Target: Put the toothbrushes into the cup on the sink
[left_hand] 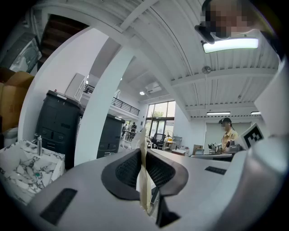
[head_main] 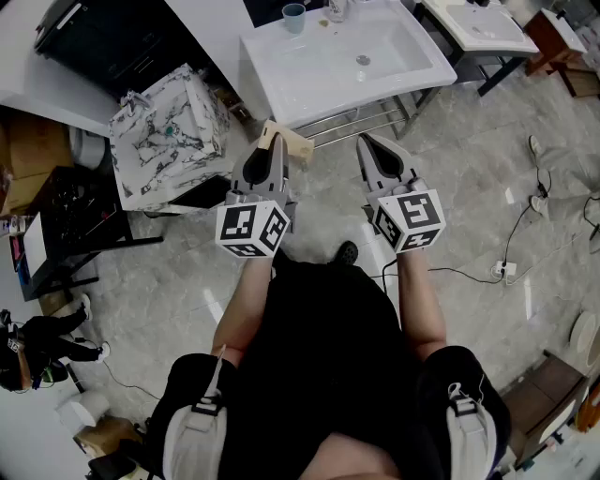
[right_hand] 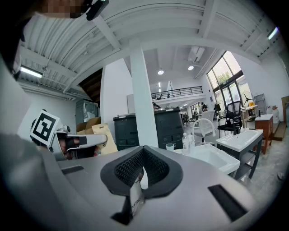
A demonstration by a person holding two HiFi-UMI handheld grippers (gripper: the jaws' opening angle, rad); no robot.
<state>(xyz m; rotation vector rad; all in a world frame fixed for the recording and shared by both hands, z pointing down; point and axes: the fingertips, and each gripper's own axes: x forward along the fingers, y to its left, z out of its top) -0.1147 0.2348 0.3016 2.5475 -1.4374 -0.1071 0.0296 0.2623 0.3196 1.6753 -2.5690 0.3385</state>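
Note:
I stand on the floor in front of a white sink [head_main: 342, 66], and both grippers are held up before me. A pale blue cup [head_main: 293, 17] stands on the sink's back left rim. My left gripper [head_main: 272, 142] is shut on a flat tan toothbrush packet [head_main: 291, 142], which shows edge-on between the jaws in the left gripper view [left_hand: 143, 176]. My right gripper [head_main: 367, 141] is shut on a thin printed packet [right_hand: 135, 196]. The right gripper view shows the cup [right_hand: 170, 147] and the sink [right_hand: 212, 155] ahead, well apart from the jaws.
A clear bottle [right_hand: 185, 143] stands by the cup. Left of the sink are a marble-patterned cabinet [head_main: 169, 136] and a black rack [head_main: 75, 216]. A second sink [head_main: 483, 23] is at the right. Cables and a power strip [head_main: 506, 272] lie on the floor. A person [left_hand: 227, 133] stands far off.

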